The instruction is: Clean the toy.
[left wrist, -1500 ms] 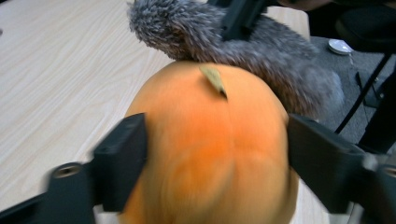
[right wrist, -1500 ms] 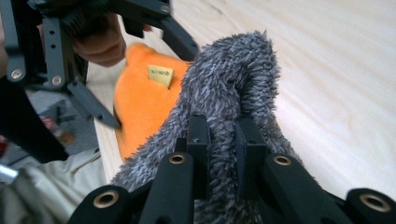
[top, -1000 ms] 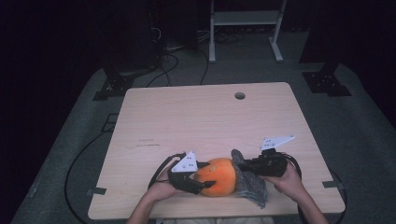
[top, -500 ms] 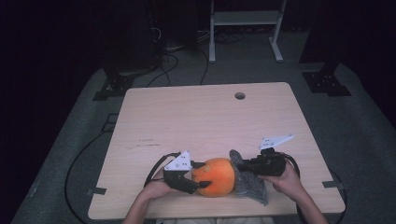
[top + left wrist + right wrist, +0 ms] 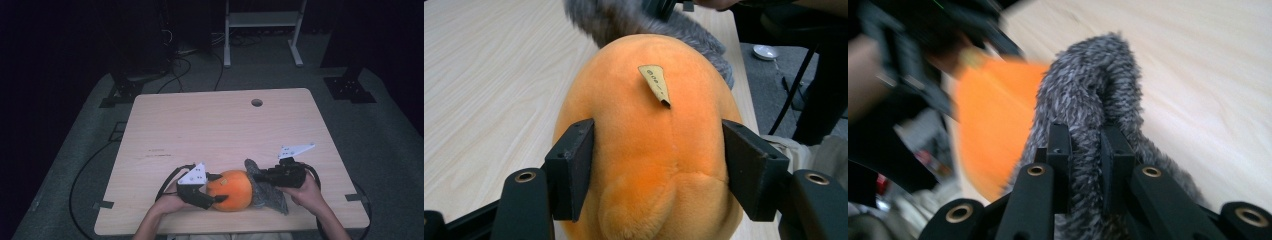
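Near the table's (image 5: 165,125) front edge, the left gripper's (image 5: 656,170) jaws, just widening, are straddling the orange plush (image 5: 231,190); the right gripper (image 5: 1082,160) is pinching its grey fur (image 5: 1088,100) alongside.

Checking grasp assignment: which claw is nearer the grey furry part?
Right. The right claw is pinched shut on the grey furry part. The left claw straddles the orange plush body, with the grey fur beyond its far end.
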`<state>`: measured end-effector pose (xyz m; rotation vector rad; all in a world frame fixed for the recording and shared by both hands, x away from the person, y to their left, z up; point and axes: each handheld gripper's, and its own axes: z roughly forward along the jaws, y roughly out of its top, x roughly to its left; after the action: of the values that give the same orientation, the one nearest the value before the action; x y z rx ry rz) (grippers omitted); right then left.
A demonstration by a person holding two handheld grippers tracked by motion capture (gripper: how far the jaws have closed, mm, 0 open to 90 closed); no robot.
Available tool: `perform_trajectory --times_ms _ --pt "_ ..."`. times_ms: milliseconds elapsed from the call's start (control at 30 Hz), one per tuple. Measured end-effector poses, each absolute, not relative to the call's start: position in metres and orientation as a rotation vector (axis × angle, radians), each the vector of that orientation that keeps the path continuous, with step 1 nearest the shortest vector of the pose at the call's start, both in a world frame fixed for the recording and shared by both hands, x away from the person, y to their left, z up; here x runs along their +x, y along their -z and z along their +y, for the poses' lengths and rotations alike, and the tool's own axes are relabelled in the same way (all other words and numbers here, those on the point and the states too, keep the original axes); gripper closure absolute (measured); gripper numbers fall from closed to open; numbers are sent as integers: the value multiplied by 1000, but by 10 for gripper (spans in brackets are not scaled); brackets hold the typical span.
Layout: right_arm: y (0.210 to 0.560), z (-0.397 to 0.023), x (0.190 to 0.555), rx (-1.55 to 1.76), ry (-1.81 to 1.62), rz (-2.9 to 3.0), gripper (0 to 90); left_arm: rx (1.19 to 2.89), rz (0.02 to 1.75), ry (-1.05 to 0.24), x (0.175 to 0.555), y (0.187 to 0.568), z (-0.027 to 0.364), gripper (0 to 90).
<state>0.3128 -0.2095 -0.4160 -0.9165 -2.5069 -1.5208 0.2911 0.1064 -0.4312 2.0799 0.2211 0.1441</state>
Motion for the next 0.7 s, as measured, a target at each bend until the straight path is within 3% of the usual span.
perform_trajectory --times_ms 333,433,700 --pt "401 -219 315 -994 1616 -2508 779 1954 253 -369 287 420 86 415" --pt "404 -220 318 -1028 1607 -2502 779 2057 183 -411 285 428 78 401" --pt "407 -212 315 -969 1576 -2519 777 2069 125 -388 279 432 83 337"
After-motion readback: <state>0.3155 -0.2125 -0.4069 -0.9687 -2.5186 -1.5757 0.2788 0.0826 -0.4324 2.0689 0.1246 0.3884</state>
